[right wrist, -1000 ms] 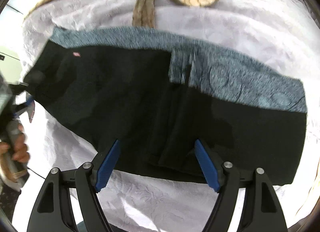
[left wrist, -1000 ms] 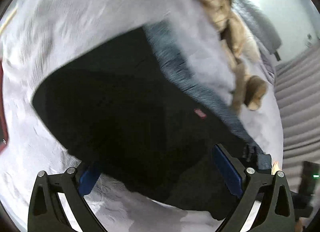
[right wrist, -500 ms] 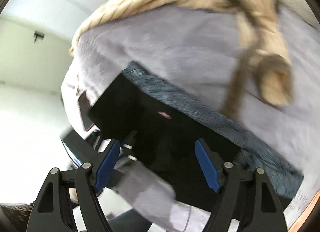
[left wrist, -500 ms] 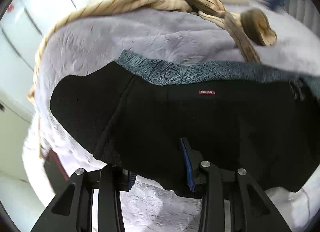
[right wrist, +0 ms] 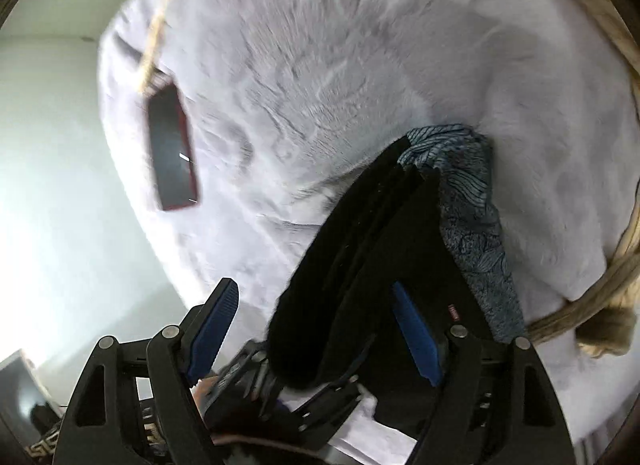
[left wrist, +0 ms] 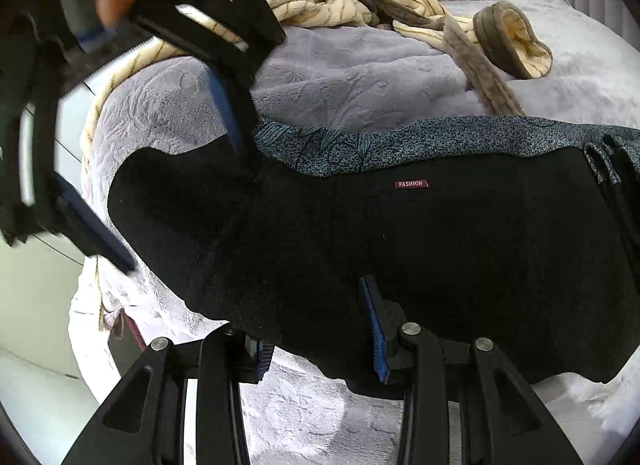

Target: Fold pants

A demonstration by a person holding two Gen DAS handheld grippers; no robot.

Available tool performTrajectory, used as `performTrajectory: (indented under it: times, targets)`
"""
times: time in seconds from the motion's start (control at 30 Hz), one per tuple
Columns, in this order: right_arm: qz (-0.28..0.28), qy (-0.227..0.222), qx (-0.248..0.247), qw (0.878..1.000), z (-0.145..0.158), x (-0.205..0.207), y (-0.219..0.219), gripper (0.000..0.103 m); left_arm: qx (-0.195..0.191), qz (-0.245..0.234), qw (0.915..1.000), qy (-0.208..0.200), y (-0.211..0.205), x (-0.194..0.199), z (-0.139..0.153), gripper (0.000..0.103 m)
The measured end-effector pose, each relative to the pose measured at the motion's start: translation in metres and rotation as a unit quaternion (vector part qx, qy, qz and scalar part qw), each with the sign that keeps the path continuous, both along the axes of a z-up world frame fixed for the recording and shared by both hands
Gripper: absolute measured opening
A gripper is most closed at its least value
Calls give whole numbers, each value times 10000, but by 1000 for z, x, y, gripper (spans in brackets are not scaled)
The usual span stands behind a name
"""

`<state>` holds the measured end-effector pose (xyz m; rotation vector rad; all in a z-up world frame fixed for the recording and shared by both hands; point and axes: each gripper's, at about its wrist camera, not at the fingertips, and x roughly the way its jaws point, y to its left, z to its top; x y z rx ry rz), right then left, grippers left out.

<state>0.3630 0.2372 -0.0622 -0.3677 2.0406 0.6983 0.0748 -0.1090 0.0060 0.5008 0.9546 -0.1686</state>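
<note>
The right gripper [left wrist: 168,153] has swung over to the left end of the one pair of black pants [left wrist: 400,257], jaws apart around nothing. The left gripper [left wrist: 320,329] has clamped the pants' near edge. One phone [right wrist: 172,149] lies on the blanket [right wrist: 360,65].

Bright daylight, fisheye warping, motion blur

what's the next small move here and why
Probably close the right gripper. Its jaws stand open astride the end of the black pants, not yet gripping. The left gripper, whose jaws have just been closing, pinches the pants' near edge. With both ends held, the fold could be lifted.
</note>
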Motion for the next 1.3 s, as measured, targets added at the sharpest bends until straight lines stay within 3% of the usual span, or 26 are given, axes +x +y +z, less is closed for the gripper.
performTrajectory:
  times: [0.07, 0.1, 0.17, 0.2, 0.37, 0.47, 0.57, 0.63, 0.67, 0.7, 0.87, 0.9, 1.07, 1.17, 1.3]
  targets:
    - [13, 69, -96, 9999, -11, -2, 0, 78, 14, -7, 10000, -3, 0, -1, 0, 40]
    - [22, 75, -82, 9999, -14, -3, -3, 53, 11, -6, 10000, 38, 0, -1, 1, 40]
    - [-151, 13, 14, 9999, -11, -1, -14, 24, -47, -23, 9999, 111, 0, -2, 4, 40]
    - [-218, -25, 154, 9996, -6, 1, -19, 17, -58, -73, 9999, 75, -2, -3, 9, 40]
    - [-828, -169, 901, 9923, 31, 5, -68, 15, -221, -302, 9992, -102, -18, -14, 44, 40]
    - [-1558, -178, 1451, 9769, 60, 5, -122, 15, -338, -559, 9974, -295, -37, -25, 72, 40]
    - [-2321, -277, 2038, 9507, 90, -2, -187, 15, -310, -924, 9938, -529, -66, -42, 97, 40]
    - [-2860, -415, 2439, 9258, 112, -13, -241, 15, -382, -1211, 9900, -610, -92, -51, 115, 40]
    - [-2995, -460, 2528, 9188, 120, -18, -256, 15, -430, -1337, 9882, -615, -104, -56, 122, 40]
    - [-3272, -568, 2701, 9037, 137, -25, -288, 15, -491, -1492, 9858, -601, -118, -63, 129, 40]
    - [-4156, -915, 3047, 8521, 157, -74, -397, 15, -558, -2347, 9697, -387, -193, -100, 139, 40]
    - [-4410, -986, 3119, 8358, 155, -93, -428, 15, -514, -2526, 9655, -358, -208, -109, 136, 40]
    - [-5300, -1108, 3179, 7784, 127, -158, -534, 15, -155, -3250, 9455, -91, -279, -153, 101, 40]
    - [-5588, -1146, 2949, 7666, 92, -190, -570, 15, 212, -3544, 9348, 89, -310, -174, 66, 40]
    - [-5958, -1017, 2758, 7474, 38, -220, -592, 15, 584, -3650, 9285, 354, -333, -188, 26, 40]
